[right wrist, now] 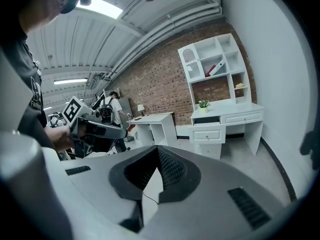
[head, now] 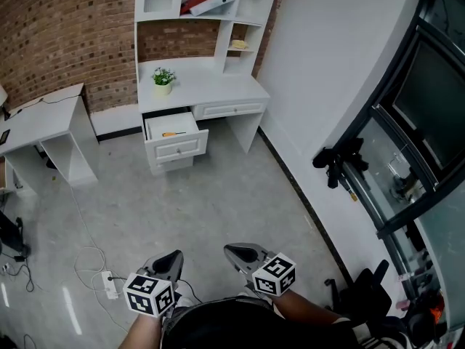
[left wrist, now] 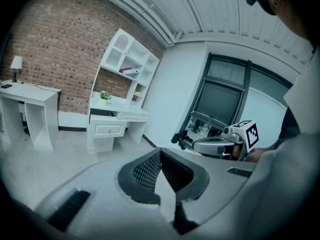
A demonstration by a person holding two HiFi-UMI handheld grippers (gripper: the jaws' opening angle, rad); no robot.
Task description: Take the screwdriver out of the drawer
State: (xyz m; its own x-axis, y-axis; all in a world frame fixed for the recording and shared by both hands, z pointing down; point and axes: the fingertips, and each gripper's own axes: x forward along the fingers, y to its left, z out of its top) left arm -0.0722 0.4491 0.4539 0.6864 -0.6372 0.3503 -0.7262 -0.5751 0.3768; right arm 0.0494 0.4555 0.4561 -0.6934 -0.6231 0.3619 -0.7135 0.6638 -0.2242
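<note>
No legible word, number, brand or sign is present from this position. The left cube (head: 150,294) on the left gripper (head: 171,260) and the right cube (head: 274,273) on the right gripper (head: 243,254) carry black-and-white square marker patterns only, without letters or digits. A white emblem (right wrist: 35,91) on the person's dark sleeve is too small to read. The binders (head: 211,2) on the upper shelf show no readable spine label.

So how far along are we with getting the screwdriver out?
Done: the drawer already stands open, the screwdriver lying inside. In hand: nothing; the left gripper and right gripper are shut and empty, across the floor from the desk. Left: approach, grasp the screwdriver, lift it out.
</note>
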